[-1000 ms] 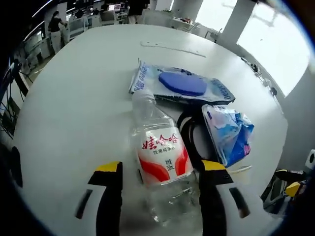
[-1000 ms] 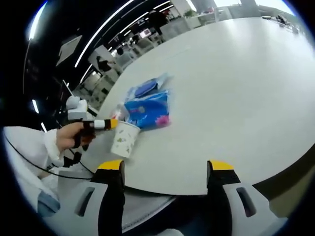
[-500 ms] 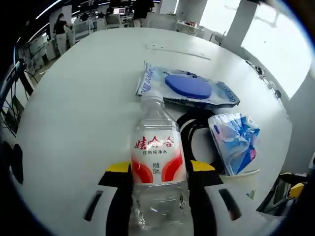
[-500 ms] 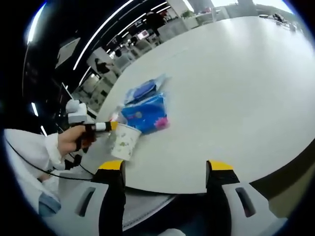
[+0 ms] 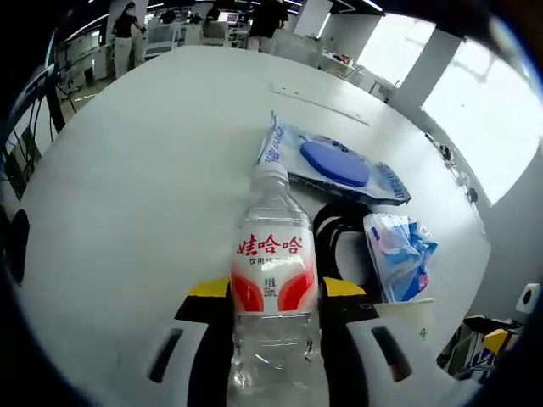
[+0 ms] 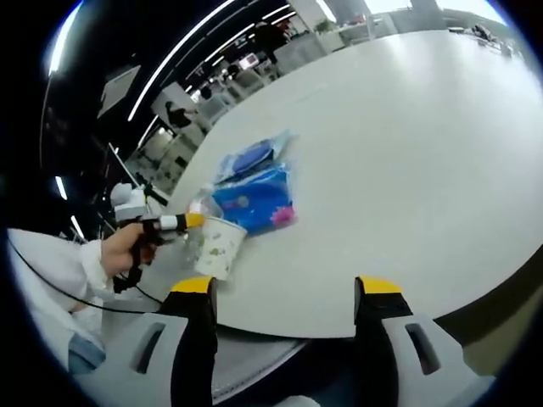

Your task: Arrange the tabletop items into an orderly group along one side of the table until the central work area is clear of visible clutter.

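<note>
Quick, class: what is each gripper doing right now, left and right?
Left gripper: shut on the water bottle.
Right gripper: open, holding nothing, at the edge of the white table.

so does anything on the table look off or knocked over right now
Nothing looks spilled or damaged. The water bottle is clamped between the left gripper jaws, cap on. Beside it lie a black cable loop, a blue wipes pack and a crumpled blue packet, loosely bunched. The paper cup stands upright near the table edge.
</note>
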`<act>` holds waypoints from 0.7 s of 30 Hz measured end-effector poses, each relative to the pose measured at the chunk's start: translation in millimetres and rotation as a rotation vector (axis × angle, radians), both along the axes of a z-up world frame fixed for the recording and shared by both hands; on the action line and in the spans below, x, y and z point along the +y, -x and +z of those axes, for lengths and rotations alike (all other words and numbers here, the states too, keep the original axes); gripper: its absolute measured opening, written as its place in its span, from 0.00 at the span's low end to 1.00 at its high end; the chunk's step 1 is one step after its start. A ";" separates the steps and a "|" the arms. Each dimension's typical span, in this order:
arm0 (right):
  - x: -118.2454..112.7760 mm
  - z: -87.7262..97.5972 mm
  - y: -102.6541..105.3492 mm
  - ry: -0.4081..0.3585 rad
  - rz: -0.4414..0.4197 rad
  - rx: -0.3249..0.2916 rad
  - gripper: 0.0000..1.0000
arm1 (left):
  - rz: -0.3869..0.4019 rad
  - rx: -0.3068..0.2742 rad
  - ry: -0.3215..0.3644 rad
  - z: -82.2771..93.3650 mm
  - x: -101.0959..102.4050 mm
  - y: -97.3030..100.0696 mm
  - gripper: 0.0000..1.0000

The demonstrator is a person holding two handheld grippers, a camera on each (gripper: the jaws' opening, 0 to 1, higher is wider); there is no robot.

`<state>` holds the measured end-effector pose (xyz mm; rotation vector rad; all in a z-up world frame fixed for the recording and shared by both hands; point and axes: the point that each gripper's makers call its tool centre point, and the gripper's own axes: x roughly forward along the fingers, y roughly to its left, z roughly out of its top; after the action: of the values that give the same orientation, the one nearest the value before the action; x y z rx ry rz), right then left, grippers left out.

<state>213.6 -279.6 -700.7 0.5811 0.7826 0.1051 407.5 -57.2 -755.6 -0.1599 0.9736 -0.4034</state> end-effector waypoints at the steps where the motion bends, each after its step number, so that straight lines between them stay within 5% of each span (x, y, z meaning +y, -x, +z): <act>1: 0.8 0.3 -0.5 0.001 0.003 -0.001 0.64 | -0.002 -0.006 -0.001 1.1 1.1 0.4 0.38; 21: 3.4 30.2 -16.9 -0.040 0.004 -0.096 0.64 | -0.039 -0.207 0.088 55.4 1.3 12.6 0.38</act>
<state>230.5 -276.2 -670.6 0.6078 0.6898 0.1510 394.9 -55.9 -700.2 -0.1752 0.7571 -0.4886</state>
